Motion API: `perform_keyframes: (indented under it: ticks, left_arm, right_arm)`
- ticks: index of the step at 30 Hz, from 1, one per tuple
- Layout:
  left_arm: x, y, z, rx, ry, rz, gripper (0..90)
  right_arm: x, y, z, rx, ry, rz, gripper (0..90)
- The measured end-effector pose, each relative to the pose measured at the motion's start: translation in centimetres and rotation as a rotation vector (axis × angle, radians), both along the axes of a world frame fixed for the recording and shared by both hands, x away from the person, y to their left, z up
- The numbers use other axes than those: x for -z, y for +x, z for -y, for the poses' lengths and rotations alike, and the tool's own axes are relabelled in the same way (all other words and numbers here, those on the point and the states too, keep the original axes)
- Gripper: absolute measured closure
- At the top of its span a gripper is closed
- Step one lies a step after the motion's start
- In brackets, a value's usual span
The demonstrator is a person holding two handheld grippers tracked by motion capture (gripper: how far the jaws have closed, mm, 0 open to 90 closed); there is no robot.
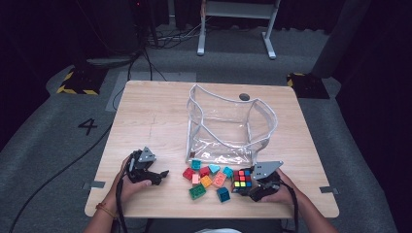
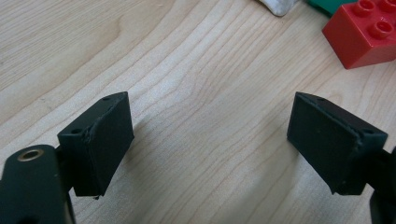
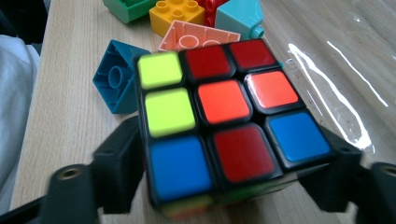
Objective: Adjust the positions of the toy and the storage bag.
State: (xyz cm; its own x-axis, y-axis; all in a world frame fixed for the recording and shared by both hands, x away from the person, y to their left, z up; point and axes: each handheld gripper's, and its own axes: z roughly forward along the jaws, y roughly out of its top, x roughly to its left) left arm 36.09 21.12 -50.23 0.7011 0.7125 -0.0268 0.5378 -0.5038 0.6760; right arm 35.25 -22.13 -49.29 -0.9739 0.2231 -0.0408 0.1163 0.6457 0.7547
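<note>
puzzle cube (image 3: 224, 121) between right hand-held gripper (image 3: 224, 186) jaws, near table edge (image 1: 214, 217)

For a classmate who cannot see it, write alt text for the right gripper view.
A puzzle cube with red, orange, blue and yellow-green squares sits between the two black jaws of the right gripper on a wooden table. Behind it lie toy bricks: teal, peach and yellow.
</note>
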Motion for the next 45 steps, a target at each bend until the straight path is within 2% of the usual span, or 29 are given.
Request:
perform_keyframes:
  ticks: [1,2,8,9,11,17,18,24,26,30,34,36,37,38,39,40,41,42,43,45]
  left_arm:
    - [0.0,0.0,0.0,0.0,0.0,0.0,14.5]
    - [0.0,0.0,0.0,0.0,0.0,0.0,14.5]
    - [0.0,0.0,0.0,0.0,0.0,0.0,14.5]
    - [0.0,0.0,0.0,0.001,0.0,0.0,14.4]
    - [0.0,0.0,0.0,0.002,0.002,0.002,14.5]
    - [0.0,0.0,0.0,0.003,0.004,0.002,14.4]
    - [0.0,0.0,0.0,0.003,0.004,0.002,14.4]
    - [0.0,0.0,0.0,0.0,0.002,0.003,14.1]
    - [0.0,0.1,0.0,0.0,0.002,0.002,14.0]
    - [0.0,0.2,0.0,0.009,0.002,0.006,13.7]
    - [0.0,0.3,-0.1,0.018,0.0,-0.002,13.0]
    - [0.0,0.3,-0.1,0.017,0.005,0.0,12.8]
    - [0.0,0.4,-0.1,0.021,0.005,0.001,12.5]
    - [0.0,0.4,-0.1,0.021,0.005,0.001,12.5]
    - [0.0,0.4,-0.1,0.021,0.005,0.001,12.5]
    - [0.0,0.4,-0.1,0.021,0.005,0.001,12.5]
    - [0.0,0.4,-0.1,0.021,0.005,0.001,12.4]
    - [0.0,0.4,-0.1,0.021,0.005,0.001,12.4]
    - [0.0,0.4,-0.1,0.021,0.005,0.001,12.5]
    - [0.0,0.4,-0.1,0.021,0.006,0.001,12.4]
  right_arm:
    - [0.1,-0.2,0.3,0.025,0.0,-0.031,33.5]
    - [0.2,0.0,0.4,0.009,0.013,-0.008,33.6]
    - [0.2,-0.2,1.2,0.028,0.02,-0.015,33.7]
    - [0.1,-0.3,1.9,0.036,0.005,-0.023,33.7]
    - [0.1,-0.2,2.1,0.039,0.012,-0.015,33.7]
    - [0.0,-0.4,3.6,0.079,0.016,-0.027,33.8]
    - [-0.2,-0.4,4.1,0.092,0.013,-0.015,33.8]
    - [-0.7,-0.3,5.4,0.142,0.036,-0.014,33.8]
    - [-0.9,0.0,6.4,0.182,0.041,0.001,33.8]
    - [-1.0,0.2,7.4,0.22,0.057,-0.004,33.9]
    - [-1.1,0.9,9.0,0.301,0.072,0.007,33.8]
    - [-1.1,1.0,9.2,0.31,0.077,0.016,33.8]
    - [-1.3,1.1,9.8,0.352,0.077,0.011,33.8]
    - [-1.3,1.1,9.8,0.352,0.077,0.011,33.8]
    - [-1.4,1.4,10.2,0.39,0.095,0.014,33.8]
    - [-1.4,1.4,10.2,0.39,0.095,0.014,33.8]
    - [-1.6,1.6,10.5,0.429,0.105,0.02,33.8]
    - [-1.6,1.6,10.5,0.429,0.105,0.02,33.8]
    - [-1.9,1.9,10.9,0.473,0.119,0.033,33.8]
    - [-2.1,2.0,11.0,0.488,0.118,0.038,33.8]
